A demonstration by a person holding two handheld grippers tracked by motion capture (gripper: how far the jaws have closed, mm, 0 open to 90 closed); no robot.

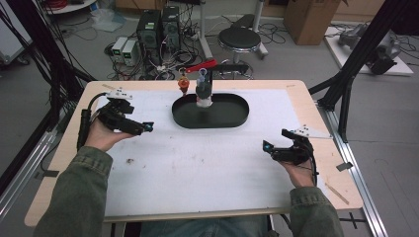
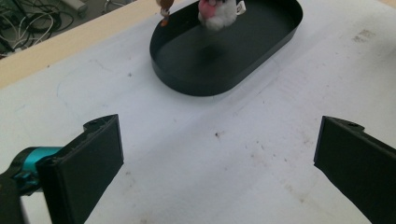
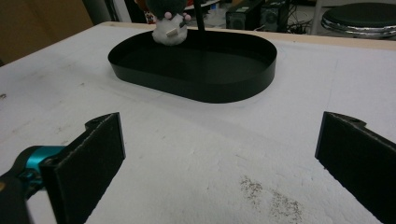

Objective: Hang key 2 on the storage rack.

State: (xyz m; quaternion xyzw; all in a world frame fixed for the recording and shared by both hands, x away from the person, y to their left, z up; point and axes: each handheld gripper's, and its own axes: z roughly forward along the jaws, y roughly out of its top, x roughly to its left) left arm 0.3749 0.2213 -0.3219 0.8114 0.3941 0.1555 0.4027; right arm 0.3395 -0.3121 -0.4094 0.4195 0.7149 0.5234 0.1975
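A black oval tray (image 1: pixel 210 123) sits at the back middle of the white mat. A small white and grey plush toy (image 1: pixel 203 94) hangs over the tray's far edge from a black stand with a red clamp (image 1: pixel 201 66). A small orange figure (image 1: pixel 183 85) hangs just left of it. My left gripper (image 1: pixel 148 127) hovers left of the tray, open and holding nothing. My right gripper (image 1: pixel 267 146) is at the right front, also open with nothing between its jaws. The left gripper view has my left gripper (image 2: pixel 218 140) facing the tray (image 2: pixel 205 86) and plush (image 2: pixel 217 13). The right gripper view has my right gripper (image 3: pixel 219 135) facing the tray (image 3: pixel 210 91) and plush (image 3: pixel 170 25).
The white mat (image 1: pixel 197 168) covers most of the wooden table (image 1: pixel 316 113), with faint dirt marks on it. Behind the table are a stool (image 1: pixel 239 38), computer boxes (image 1: pixel 158 29) and cables on the floor. Black frame posts (image 1: pixel 346 94) stand at the right.
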